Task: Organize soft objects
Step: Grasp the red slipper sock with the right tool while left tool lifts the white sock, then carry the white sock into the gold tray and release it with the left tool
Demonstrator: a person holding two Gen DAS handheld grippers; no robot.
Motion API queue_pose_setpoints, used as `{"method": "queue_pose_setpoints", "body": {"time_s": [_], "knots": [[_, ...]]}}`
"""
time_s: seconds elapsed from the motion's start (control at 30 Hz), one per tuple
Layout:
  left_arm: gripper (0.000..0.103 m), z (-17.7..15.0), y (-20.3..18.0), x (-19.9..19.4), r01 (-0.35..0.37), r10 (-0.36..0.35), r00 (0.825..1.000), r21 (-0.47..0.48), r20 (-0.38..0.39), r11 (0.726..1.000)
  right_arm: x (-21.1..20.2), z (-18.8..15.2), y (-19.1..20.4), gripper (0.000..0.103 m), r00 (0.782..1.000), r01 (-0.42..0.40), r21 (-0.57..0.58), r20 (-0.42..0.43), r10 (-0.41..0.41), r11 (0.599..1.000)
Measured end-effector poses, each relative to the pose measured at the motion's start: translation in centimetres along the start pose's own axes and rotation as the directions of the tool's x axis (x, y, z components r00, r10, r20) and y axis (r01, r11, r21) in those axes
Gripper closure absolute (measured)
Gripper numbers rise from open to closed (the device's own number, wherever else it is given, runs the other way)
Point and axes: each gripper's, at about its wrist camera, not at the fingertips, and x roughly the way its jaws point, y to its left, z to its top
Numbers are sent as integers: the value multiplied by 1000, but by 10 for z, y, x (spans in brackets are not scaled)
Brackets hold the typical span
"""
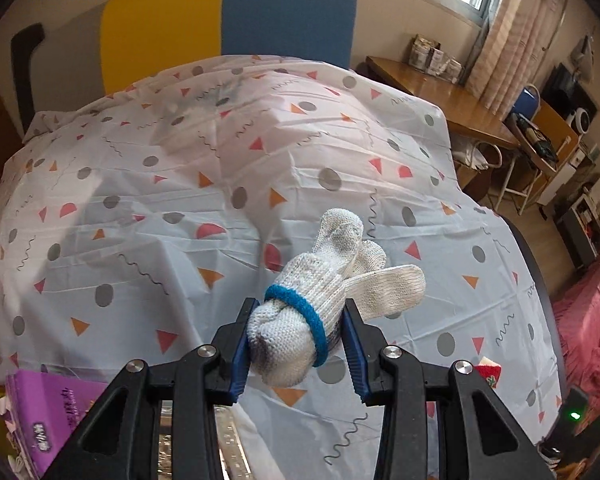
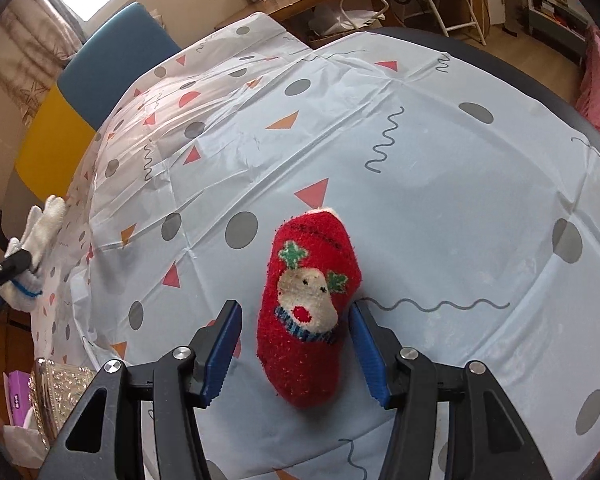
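Two grippers, one soft item each:
Left gripper (image 1: 296, 340): clamped on the glove (image 1: 320, 300), both blue pads pressed into its cuff end, lower centre of the left view.
Glove: white knit, blue band round the cuff, bundled; fingers point up and right, clear of the cloth (image 1: 180, 200). Also seen at the left edge of the right view (image 2: 40, 240), raised off the table.
Right gripper (image 2: 296, 352): jaws apart, straddling the sock (image 2: 308, 312); right pad touches or nearly touches its edge, left pad stands clear with a gap. Not gripping.
Sock: red, fuzzy, reindeer face, lying flat on the cloth, lower centre of the right view; a corner shows at lower right of the left view (image 1: 488, 374).
Cloth: white, grey dots, pink and orange triangles, covers the table.
Purple pack (image 1: 48, 408): lower left of the left view.
Chairs: blue (image 1: 288, 12) and yellow (image 1: 160, 32), top of frame, behind the table.
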Motion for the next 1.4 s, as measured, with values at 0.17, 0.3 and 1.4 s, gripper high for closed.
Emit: {"method": "queue_pose_setpoints", "body": {"time_s": [0.17, 0.3, 1.4], "knots": [[62, 11, 54, -28, -56, 60, 997, -94, 43, 994, 9, -4, 14, 69, 999, 51, -120, 7, -50, 991], [62, 11, 99, -55, -85, 97, 993, -160, 74, 983, 14, -9, 22, 73, 997, 73, -194, 16, -71, 978], [62, -243, 300, -188, -251, 349, 908, -367, 231, 896, 19, -30, 41, 70, 975, 213, -397, 139, -171, 893]]}}
